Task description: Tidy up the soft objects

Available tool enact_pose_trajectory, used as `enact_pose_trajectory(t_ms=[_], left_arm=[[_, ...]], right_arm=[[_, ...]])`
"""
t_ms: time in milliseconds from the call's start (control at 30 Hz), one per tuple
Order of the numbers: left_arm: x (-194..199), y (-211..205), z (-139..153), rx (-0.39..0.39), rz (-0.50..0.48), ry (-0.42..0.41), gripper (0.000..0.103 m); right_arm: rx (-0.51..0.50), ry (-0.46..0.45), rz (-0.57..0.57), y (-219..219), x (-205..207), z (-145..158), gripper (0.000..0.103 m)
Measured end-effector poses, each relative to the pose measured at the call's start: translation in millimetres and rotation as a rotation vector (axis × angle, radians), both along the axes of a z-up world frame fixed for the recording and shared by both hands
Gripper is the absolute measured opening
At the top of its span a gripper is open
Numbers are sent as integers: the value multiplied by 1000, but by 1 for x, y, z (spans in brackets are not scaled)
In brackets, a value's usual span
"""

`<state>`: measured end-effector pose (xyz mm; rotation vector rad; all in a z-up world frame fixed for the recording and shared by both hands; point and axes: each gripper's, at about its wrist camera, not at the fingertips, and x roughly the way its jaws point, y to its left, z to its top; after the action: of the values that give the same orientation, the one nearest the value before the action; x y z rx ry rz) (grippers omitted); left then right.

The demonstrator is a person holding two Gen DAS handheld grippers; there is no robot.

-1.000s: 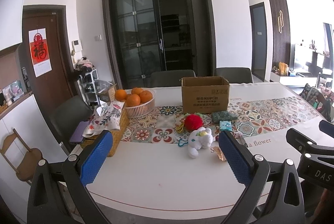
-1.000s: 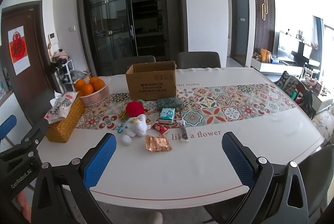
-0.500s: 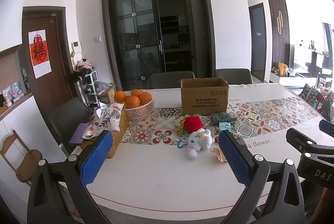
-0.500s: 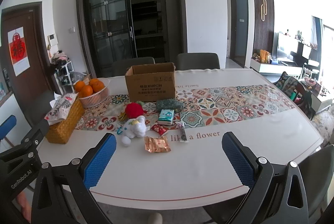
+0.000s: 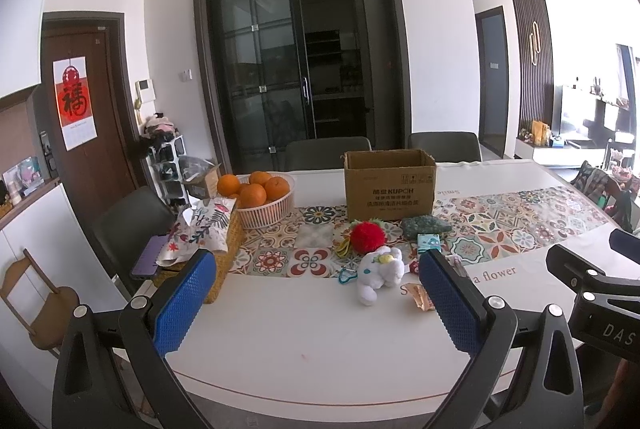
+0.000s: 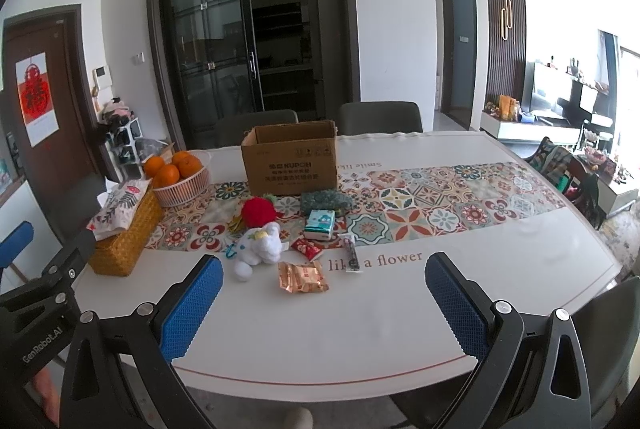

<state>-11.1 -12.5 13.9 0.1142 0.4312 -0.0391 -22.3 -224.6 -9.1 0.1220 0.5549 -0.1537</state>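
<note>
Nearest the lens in each wrist view are the tongs themselves, low in the frame: the left tongs (image 5: 316, 295) and the right tongs (image 6: 324, 303) are both spread wide, blue pads well apart, gripping nothing, poised over the near edge of the white counter (image 6: 360, 333).

Beyond them, around frame centre, lies the clutter. The white plush toy (image 5: 380, 273) sits just past the bare strip of counter; in the left view it shows between the pads, a little right of centre, while in the right view it (image 6: 260, 251) lies just above the left pad. Its long axis runs diagonally, from lower left to upper right of the frame. So the left tongs look the better lined up for it, judging from how centred it is there.

Just behind the plush is the red pom-pom (image 6: 259, 211), touching or nearly touching it. To the right lie a foil snack packet (image 6: 303, 277), a small red wrapper (image 6: 307, 249), a tissue pack (image 6: 319, 225) and a green pouch (image 6: 326, 200).

Further back, at upper centre, the open cardboard box (image 6: 290, 159) stands directly behind the soft things, the likely place for them. At upper left are the basket of oranges (image 6: 178, 177) and the wicker tissue holder (image 6: 124, 229).

Nothing has been gathered yet, by the look of it.
</note>
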Motion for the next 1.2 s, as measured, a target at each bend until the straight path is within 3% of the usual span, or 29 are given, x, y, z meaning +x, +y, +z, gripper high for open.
enact_pose_trajectory(t_ms=[667,967,1200], left_arm=[[5,-8,0,0,-13,16,103],[30,-8,-25,11,-24,84,103],[64,-9,-56,22,-56,151,103]], right_arm=[[3,4,1,0,1,0,102],[38,52,11,-5,15,-20,102],[69,126,34,-9,50,-48,102]])
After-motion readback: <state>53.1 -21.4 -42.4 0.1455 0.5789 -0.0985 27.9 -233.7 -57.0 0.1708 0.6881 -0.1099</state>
